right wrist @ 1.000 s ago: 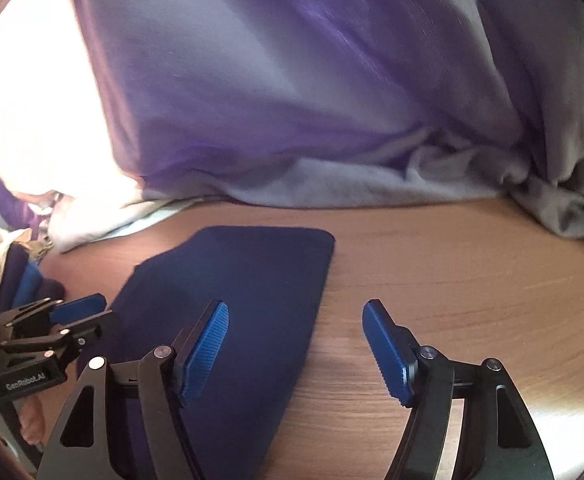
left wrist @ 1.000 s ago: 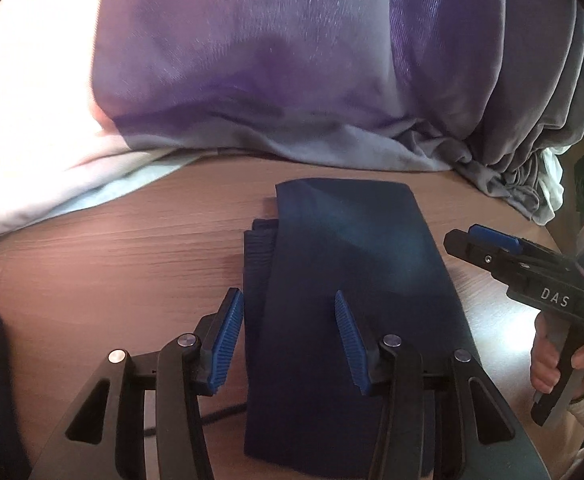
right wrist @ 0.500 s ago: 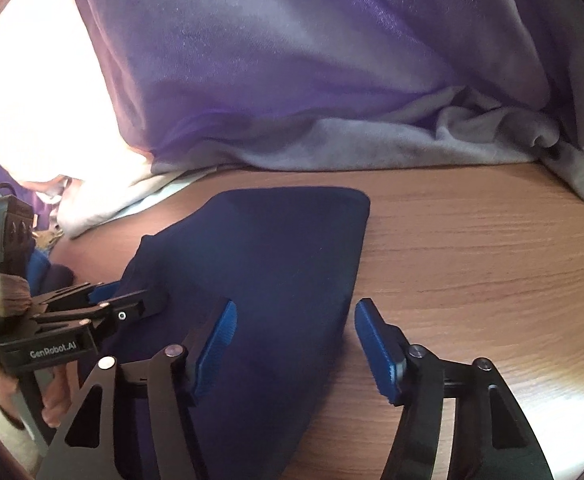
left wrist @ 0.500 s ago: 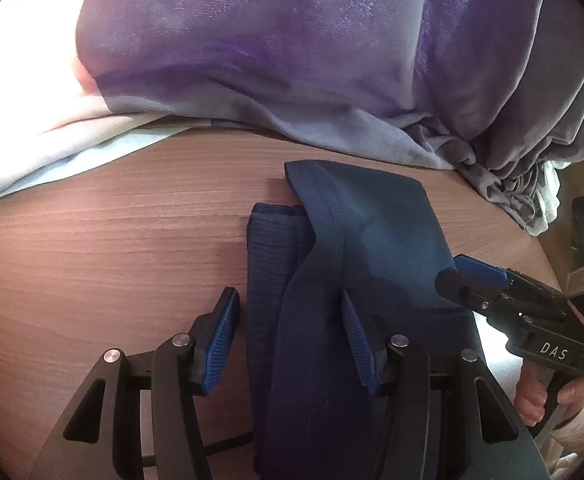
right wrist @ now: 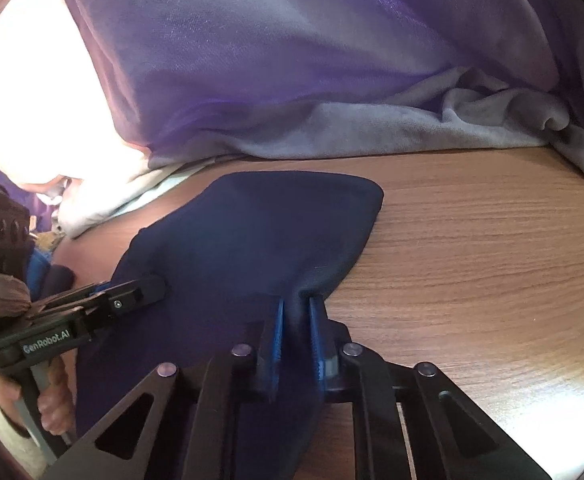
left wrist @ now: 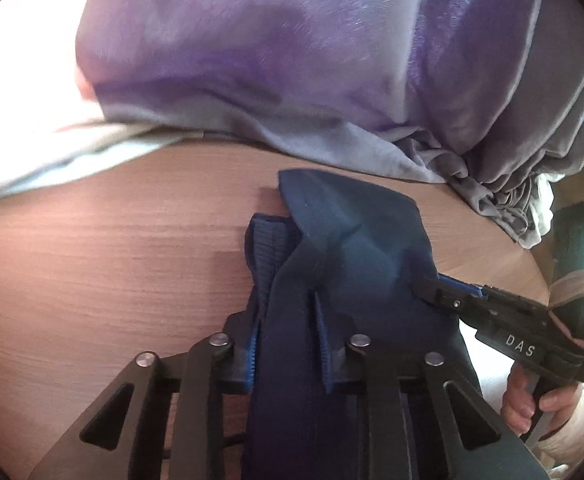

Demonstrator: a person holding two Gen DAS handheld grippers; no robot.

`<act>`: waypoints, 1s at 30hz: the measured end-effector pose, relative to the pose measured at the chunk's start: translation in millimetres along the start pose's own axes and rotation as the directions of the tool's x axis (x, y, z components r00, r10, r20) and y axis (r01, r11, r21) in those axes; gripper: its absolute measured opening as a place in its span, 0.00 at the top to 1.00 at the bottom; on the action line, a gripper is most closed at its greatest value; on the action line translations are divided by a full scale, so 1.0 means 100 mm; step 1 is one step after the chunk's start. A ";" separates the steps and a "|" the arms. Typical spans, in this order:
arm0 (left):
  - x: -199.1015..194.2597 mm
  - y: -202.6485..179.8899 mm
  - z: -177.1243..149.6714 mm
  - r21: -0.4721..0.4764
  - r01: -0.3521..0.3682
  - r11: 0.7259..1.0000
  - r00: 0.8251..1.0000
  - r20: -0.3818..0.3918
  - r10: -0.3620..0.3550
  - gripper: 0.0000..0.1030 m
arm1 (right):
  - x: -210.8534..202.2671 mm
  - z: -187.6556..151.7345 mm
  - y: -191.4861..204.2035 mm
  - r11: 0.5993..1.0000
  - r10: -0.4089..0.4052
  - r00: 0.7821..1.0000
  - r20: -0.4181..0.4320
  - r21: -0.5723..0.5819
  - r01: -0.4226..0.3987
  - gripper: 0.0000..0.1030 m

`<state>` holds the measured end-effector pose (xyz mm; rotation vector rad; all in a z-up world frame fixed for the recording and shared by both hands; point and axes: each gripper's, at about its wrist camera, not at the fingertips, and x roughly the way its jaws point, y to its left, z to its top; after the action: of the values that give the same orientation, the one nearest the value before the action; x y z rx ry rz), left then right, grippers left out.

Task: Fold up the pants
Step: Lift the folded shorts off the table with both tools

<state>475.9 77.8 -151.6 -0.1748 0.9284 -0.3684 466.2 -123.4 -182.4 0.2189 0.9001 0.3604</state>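
As they close, jaws on pants (left wrist: 356, 248)

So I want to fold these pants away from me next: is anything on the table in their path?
Nothing visible. Bare table lies beyond the pants up to the grey cloth at the far edge. Both claws, left and right, are closing on the fabric.

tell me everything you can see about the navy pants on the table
The pants are dark navy, a soft matte fabric, already folded into a long narrow stack on the wooden table. A ribbed band shows at the left edge, under a lifted top layer. The left gripper and the right gripper are closing on the near end, with cloth bunched between their blue fingers.
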 end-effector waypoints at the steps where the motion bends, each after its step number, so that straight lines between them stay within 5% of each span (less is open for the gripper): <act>1: -0.01 -0.02 0.00 0.008 -0.002 1.000 1.000 0.001 0.002 0.80 | -0.02 0.00 0.00 1.000 0.002 1.000 0.006 -0.001 -0.002 0.88; 30: -0.74 -0.65 -0.39 -0.028 -0.028 0.999 0.999 0.036 0.029 0.84 | -0.95 -0.22 0.01 1.000 0.008 0.998 0.069 -0.021 -0.007 0.93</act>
<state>389.3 46.4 -100.0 -0.1926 0.8994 -0.3249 394.5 -159.4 -127.4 0.2148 0.8271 0.3670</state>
